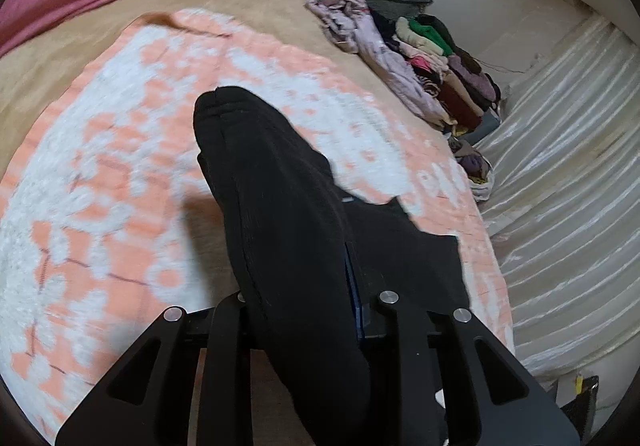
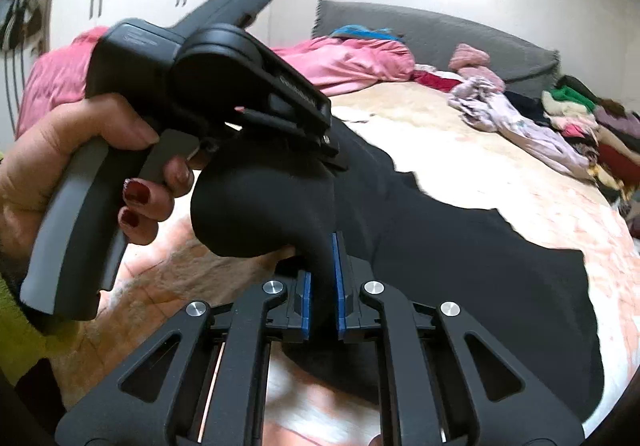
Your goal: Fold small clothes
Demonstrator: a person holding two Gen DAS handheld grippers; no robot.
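Both the left gripper [image 1: 316,310] and right gripper [image 2: 322,286] are clamped on the black garment [image 2: 460,246]. Recommend lifting evenly, keeping its edge taut above the patterned blanket [image 1: 120,165].

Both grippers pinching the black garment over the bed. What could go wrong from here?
1. The right gripper pinches only a thin bunched fold of the black garment; it may slip out when pulled.
2. The left gripper is buried in draped cloth, so what it holds can't be checked; it may have several layers, giving a crooked fold.
3. The two grippers sit close together, so the garment hangs bunched and could land wrinkled on the peach-and-white blanket.
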